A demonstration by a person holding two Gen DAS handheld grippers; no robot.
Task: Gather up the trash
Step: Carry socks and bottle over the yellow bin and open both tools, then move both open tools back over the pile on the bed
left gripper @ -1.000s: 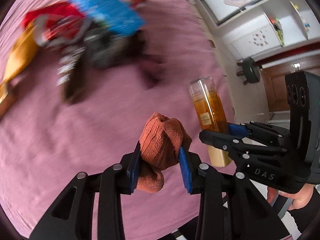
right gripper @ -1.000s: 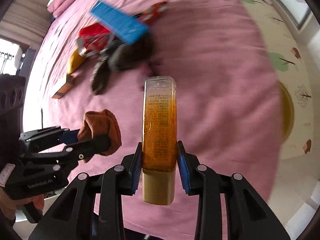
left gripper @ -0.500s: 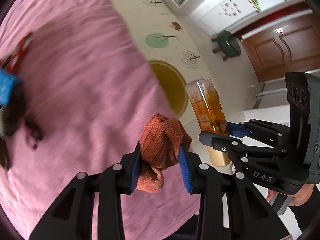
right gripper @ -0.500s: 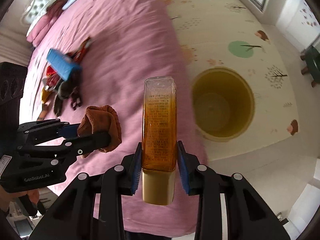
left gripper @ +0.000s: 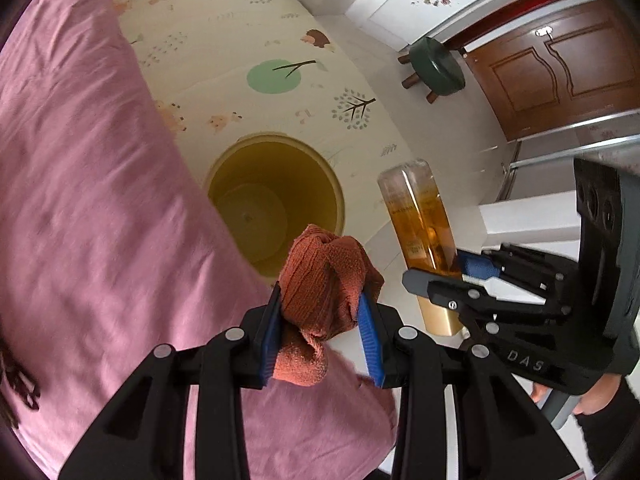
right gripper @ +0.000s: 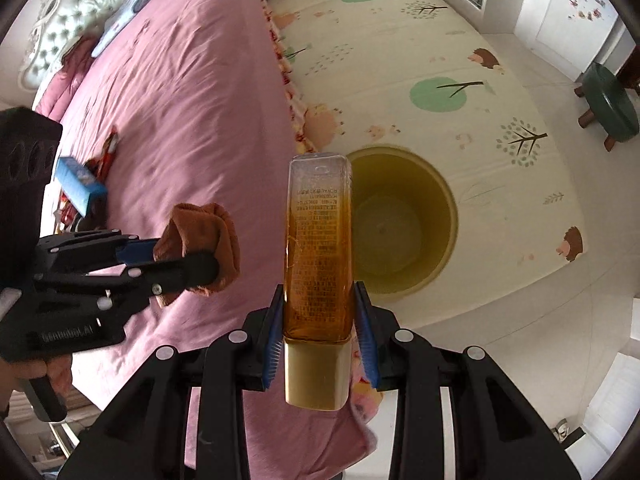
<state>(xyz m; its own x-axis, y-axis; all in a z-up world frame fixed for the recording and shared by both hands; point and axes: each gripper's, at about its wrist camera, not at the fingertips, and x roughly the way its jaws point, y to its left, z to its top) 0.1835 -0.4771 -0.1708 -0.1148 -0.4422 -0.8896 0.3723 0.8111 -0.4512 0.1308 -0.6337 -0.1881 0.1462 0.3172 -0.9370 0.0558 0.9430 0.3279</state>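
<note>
Bottle (right gripper: 319, 240) (amber) clamped in right hand-held gripper (right gripper: 320, 322) beside bin (right gripper: 404, 220).

Two tongs are in view: the left tongs (left gripper: 320, 336) and the right tongs (right gripper: 320, 336), each with two blue pads. One rust-brown knitted cloth (left gripper: 326, 280) is bunched up as a single wad. One clear bottle of amber liquid (right gripper: 319, 248) has one gold cap. One yellow round bin (right gripper: 404, 220) stands on the floor. One printed play mat (right gripper: 400, 60) shows two green round trees and two hedgehogs in the right wrist view. One dark green stool (right gripper: 610, 100) is there, and one bed with a pink cover (right gripper: 180, 120). On the bed lies one blue carton (right gripper: 78, 184) in a small heap of wrappers, too jumbled to count. One brown door (left gripper: 560, 68) shows in the left wrist view.
</note>
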